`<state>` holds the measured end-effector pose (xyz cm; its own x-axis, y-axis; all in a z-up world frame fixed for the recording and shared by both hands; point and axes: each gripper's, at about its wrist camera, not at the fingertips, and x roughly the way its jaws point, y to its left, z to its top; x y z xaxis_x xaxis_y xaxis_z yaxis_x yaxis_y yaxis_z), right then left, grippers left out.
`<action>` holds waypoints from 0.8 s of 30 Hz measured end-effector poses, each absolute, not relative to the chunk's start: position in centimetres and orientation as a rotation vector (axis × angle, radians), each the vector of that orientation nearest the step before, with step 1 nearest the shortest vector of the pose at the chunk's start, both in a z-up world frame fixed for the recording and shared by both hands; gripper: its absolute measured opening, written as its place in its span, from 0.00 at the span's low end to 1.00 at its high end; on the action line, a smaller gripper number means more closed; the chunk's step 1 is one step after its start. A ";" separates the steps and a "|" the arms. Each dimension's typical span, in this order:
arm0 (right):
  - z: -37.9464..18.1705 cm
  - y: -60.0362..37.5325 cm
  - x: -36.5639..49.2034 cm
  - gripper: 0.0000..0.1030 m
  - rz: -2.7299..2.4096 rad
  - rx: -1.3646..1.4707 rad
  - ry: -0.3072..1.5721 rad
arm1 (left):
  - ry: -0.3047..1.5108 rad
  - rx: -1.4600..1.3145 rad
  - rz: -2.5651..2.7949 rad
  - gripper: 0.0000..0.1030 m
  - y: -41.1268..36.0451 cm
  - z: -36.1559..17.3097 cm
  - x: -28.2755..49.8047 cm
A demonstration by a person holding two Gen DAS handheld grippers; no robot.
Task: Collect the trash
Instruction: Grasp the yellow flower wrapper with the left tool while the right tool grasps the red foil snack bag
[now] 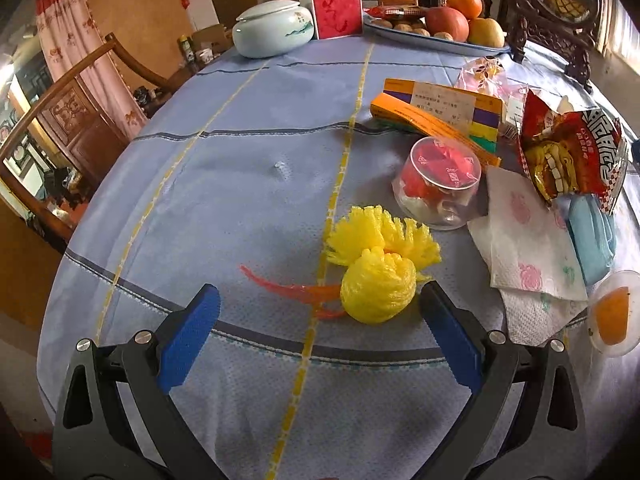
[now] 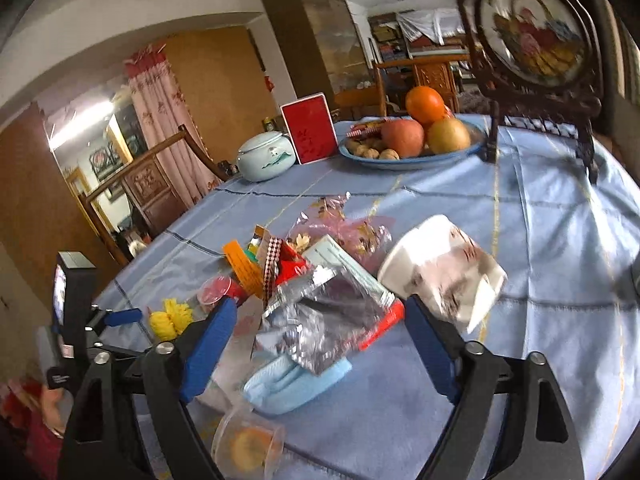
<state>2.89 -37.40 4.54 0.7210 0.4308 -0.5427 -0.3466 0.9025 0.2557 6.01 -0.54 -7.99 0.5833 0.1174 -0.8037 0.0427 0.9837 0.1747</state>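
While the left gripper (image 1: 318,312) stands wide with nothing pressed between its blue ribbed pads, a yellow foam net (image 1: 376,294) lies on the blue tablecloth (image 1: 240,184) just inside its right-hand pad, whether touching I cannot tell. That net is a soft, puckered ball with frilled ends fanning away from the camera, so its long axis runs roughly away from the gripper. Thin orange plastic strips (image 1: 296,290) trail out sideways to the left. Beyond it a clear round cup (image 1: 438,182) holds red wrappers, beside a flat orange carton (image 1: 436,118), a floral paper napkin (image 1: 528,240) and a crinkled red snack bag (image 1: 572,156). The right gripper (image 2: 316,332) is also spread wide and grips nothing; the snack bag's silvery inside (image 2: 320,320) shows between its pads, with a folded pale-blue mask (image 2: 292,384) under the bag. A white paper cup (image 2: 440,268) lies on its side, blurred, mouth facing left, just beyond the right-hand pad.
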 end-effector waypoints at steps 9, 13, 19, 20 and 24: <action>2.4 -35.5 5.2 0.30 0.444 0.045 0.743 | 0.975 0.128 0.019 0.94 0.0 -8.1 6.4; 4.7 -36.8 3.3 0.06 0.467 0.117 0.648 | 0.977 0.038 -0.003 0.94 1.2 -7.9 6.5; 5.9 -38.1 1.8 0.06 0.500 0.188 0.614 | 0.843 -0.001 -0.042 0.89 1.4 -6.2 5.1; 5.8 -38.2 1.8 0.07 0.499 0.190 0.619 | 0.846 0.005 -0.041 0.86 1.3 -6.2 5.3; 5.4 -38.4 2.1 0.08 0.497 0.210 0.646 | 0.879 0.014 -0.063 0.65 0.6 -6.6 6.3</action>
<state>2.12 -38.39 5.37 0.6872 0.5040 -0.5232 -0.3764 0.8630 0.3369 6.25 0.61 -6.59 0.6362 -0.0490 -0.7700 0.0606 0.9981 -0.0134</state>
